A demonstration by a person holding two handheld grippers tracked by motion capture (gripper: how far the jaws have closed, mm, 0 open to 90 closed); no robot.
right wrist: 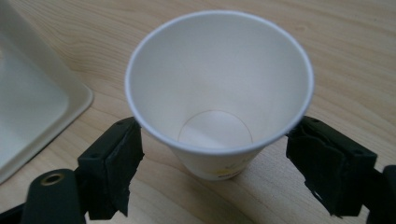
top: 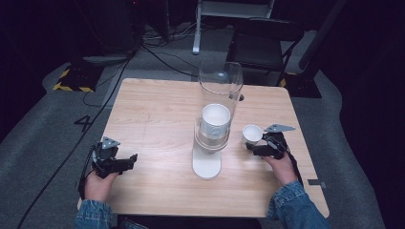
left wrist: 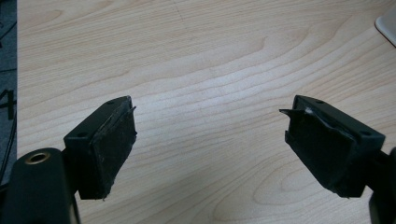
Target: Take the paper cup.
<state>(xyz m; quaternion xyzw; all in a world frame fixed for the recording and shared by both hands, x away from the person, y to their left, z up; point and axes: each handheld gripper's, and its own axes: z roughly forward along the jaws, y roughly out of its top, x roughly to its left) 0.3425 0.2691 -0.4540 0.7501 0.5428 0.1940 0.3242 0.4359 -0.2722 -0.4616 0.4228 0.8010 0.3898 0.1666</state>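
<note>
1. My right gripper [right wrist: 219, 179] brackets the paper cup [right wrist: 217, 88], jaws spread and pads clear of its wall, so the cup stands upright on the table [top: 157, 114], just right of the dispenser tube [top: 217, 107].
2. My left gripper [left wrist: 210, 149] rests open and empty, parked aside.

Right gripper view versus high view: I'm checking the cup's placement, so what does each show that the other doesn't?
The right gripper view alone shows the paper cup's empty inside and a gap between each jaw and its wall. The high view alone shows the clear tube dispenser with cups stacked inside, and the left gripper resting apart. Both show the cup upright on the wooden table at the right gripper, beside the dispenser's white base.
</note>
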